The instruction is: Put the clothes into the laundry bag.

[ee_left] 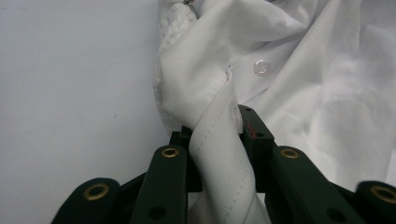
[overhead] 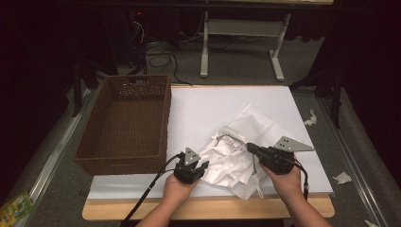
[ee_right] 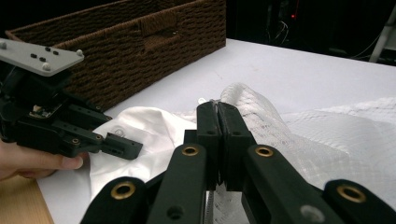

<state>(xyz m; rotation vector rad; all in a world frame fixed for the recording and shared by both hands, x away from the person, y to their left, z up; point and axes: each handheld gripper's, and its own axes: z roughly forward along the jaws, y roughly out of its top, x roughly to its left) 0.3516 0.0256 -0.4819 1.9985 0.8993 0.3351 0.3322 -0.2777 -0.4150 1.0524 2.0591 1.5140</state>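
A crumpled white shirt lies at the table's near middle, partly inside a white mesh bag. My left gripper sits at the shirt's left edge. In the left gripper view my left gripper is shut on a seamed fold of the shirt, with a button just beyond. My right gripper is at the bag's near edge. In the right gripper view its jaws are pressed together on the mesh bag, and the left gripper shows at the left.
A brown wicker basket stands at the table's left, also in the right gripper view. The white tabletop has a wooden front edge. Paper scraps and cables lie on the floor.
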